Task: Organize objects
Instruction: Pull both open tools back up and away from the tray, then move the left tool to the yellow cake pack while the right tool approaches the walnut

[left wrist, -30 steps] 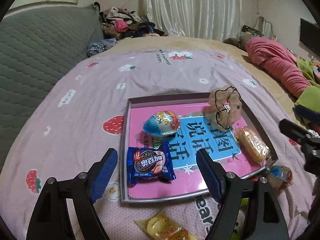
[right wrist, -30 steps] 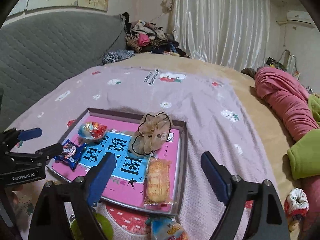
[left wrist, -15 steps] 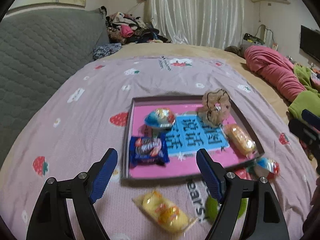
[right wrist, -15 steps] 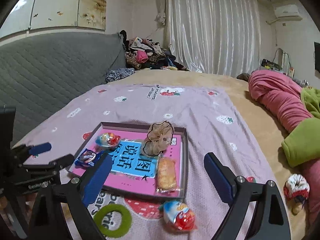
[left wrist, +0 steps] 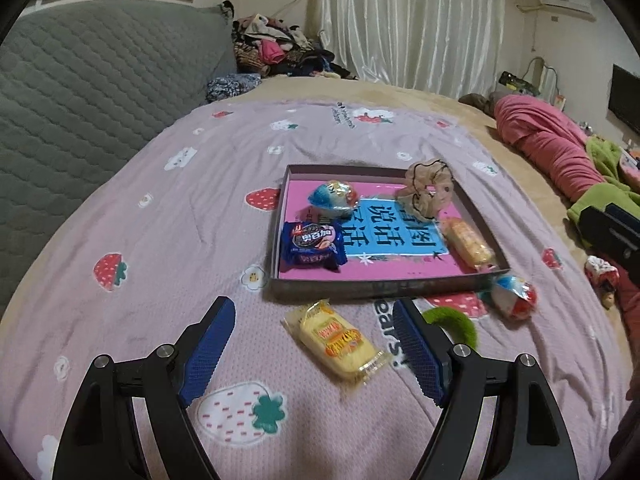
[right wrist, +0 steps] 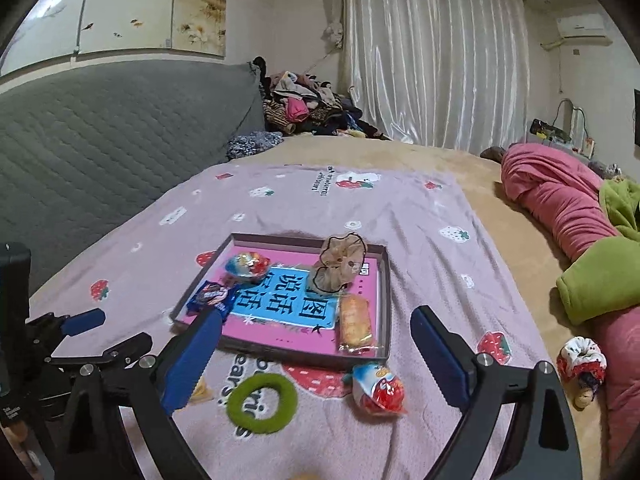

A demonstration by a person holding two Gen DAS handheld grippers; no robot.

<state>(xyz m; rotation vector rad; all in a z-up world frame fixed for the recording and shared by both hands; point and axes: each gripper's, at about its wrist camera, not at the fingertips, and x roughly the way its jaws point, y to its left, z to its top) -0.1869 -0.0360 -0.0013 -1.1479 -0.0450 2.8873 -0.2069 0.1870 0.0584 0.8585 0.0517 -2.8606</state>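
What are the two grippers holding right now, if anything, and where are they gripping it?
Nothing is held. The left gripper stands open above the blanket, short of the yellow snack pack; the right gripper is opening, with nothing between its fingers.

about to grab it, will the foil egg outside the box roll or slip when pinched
The foil-wrapped egg looks rounded, so a nudge would probably roll it across the soft blanket. Its shiny crinkled wrapper may slip between pads. Likely light, possibly crushable.

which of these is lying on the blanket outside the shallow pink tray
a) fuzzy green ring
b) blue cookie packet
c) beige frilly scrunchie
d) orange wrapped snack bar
a: the fuzzy green ring lies on the pink strawberry blanket in front of the shallow pink tray, while the other three sit inside the tray.
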